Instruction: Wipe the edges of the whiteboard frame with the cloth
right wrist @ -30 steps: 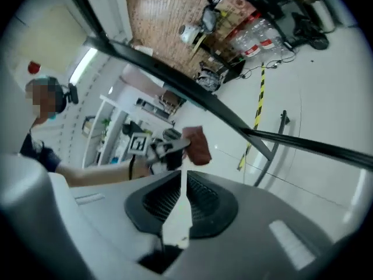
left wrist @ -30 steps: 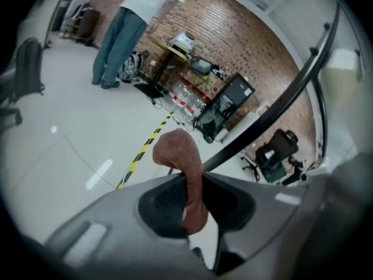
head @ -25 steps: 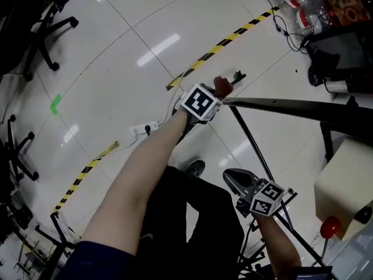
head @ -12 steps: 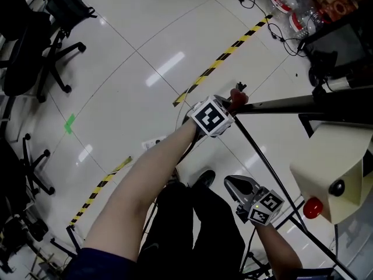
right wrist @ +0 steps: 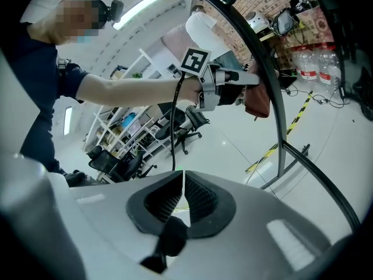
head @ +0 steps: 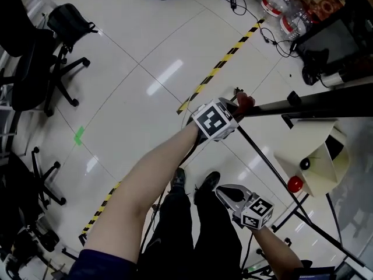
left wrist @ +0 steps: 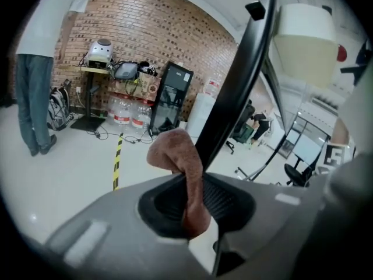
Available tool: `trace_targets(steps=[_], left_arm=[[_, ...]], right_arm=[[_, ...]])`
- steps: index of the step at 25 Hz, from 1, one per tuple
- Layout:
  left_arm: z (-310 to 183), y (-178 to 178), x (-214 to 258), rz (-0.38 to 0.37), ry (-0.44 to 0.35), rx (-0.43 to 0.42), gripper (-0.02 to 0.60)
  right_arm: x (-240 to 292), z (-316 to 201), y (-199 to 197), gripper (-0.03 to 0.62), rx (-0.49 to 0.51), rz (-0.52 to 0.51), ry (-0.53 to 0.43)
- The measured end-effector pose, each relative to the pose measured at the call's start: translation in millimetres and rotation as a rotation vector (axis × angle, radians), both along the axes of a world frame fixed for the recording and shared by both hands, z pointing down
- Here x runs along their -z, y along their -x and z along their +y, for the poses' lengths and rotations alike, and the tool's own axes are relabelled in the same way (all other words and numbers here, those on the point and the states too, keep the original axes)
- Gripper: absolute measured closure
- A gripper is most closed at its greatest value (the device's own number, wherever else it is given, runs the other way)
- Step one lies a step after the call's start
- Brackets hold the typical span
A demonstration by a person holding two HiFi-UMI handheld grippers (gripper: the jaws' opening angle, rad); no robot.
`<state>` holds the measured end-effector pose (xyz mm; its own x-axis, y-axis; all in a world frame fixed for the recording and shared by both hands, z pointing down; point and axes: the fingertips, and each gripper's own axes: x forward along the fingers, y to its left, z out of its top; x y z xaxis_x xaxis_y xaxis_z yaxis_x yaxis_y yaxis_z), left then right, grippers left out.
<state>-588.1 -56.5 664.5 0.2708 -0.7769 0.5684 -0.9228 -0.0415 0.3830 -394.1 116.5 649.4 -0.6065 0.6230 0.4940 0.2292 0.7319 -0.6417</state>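
A reddish-brown cloth [left wrist: 175, 151] is pinched upright between the jaws of my left gripper [left wrist: 192, 200], and its bunched top lies against the black edge of the whiteboard frame [left wrist: 233, 86]. In the head view the left gripper [head: 233, 111] holds the cloth [head: 246, 102] at the end of the dark frame edge [head: 315, 104], which runs off to the right. My right gripper [head: 224, 190] hangs lower, near the person's legs, with its jaws shut and nothing between them [right wrist: 183, 194]. From the right gripper view, the left gripper [right wrist: 233, 86] and the cloth [right wrist: 258, 101] show beside a curved black stand tube [right wrist: 274, 80].
Yellow-black tape [head: 224, 63] crosses the glossy white floor. Office chairs [head: 41, 57] stand at the left; water bottles [head: 282, 13] and cables lie at the top right. A cream box with a red knob [head: 295, 184] hangs below the frame. A person [left wrist: 41, 69] stands by the brick wall.
Both grippers have risen and the floor looks farther off. The left gripper kept the cloth at the end of the frame edge. The right gripper moved slightly left, its jaws together.
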Motion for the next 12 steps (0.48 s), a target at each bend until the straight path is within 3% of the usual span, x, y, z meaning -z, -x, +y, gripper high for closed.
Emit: trace_targets(steps=[5, 12], left_arm=[[-5, 0, 30, -0.025, -0.029, -0.050, 0.518], [2, -6, 81, 0.025, -0.053, -0.104, 0.518]], right_arm=[[11, 3, 10, 0.579, -0.037, -0.029, -0.010], [39, 17, 20, 0.582, -0.042, -0.044, -0.040]])
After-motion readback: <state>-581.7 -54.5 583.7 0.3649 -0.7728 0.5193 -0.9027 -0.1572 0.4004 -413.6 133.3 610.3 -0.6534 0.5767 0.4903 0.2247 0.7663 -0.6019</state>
